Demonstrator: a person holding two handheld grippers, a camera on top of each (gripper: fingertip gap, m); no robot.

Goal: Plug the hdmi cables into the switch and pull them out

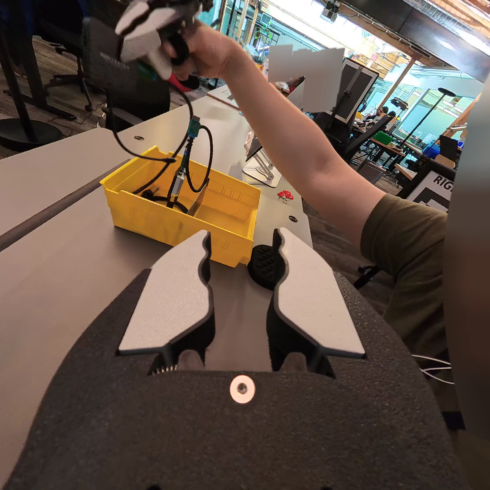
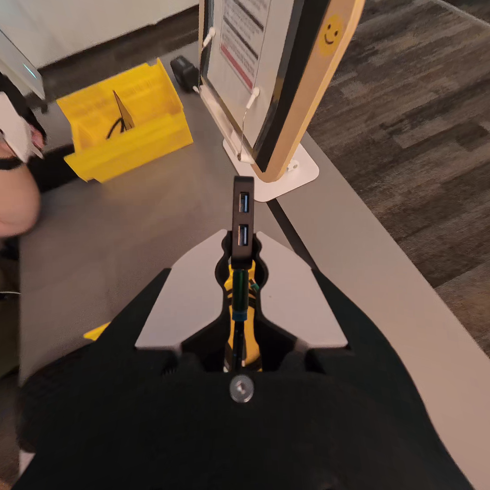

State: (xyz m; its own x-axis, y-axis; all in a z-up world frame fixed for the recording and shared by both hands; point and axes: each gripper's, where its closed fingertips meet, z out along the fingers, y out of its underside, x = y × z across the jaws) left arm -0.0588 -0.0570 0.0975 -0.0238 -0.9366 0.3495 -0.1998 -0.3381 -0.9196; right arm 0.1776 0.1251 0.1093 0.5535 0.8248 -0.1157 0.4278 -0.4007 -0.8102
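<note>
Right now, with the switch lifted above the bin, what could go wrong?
1. The cables hanging from the raised right gripper trail into the yellow bin; lifting further may snag or drag it.
2. The jaws pinch only the lower end of the switch, so it could pivot or slip.

The switch (image 2: 242, 220) is a small black box, narrow and elongated, held upright above the worktop with one end clamped between the fingers of the right hand-held gripper (image 2: 242, 238). Its visible narrow face carries two rectangular ports, one above the other, both open with nothing plugged in. A cable (image 2: 240, 297) with a green connector body and a blue ring joins the switch's lower end and runs back between the fingers. In the left wrist view, black cables (image 1: 191, 148) dangle in loops from the raised right gripper, a green connector (image 1: 194, 128) and a grey one (image 1: 178, 183) hanging over a yellow bin (image 1: 185, 228), with more black cable coiled in its left compartment.
</note>
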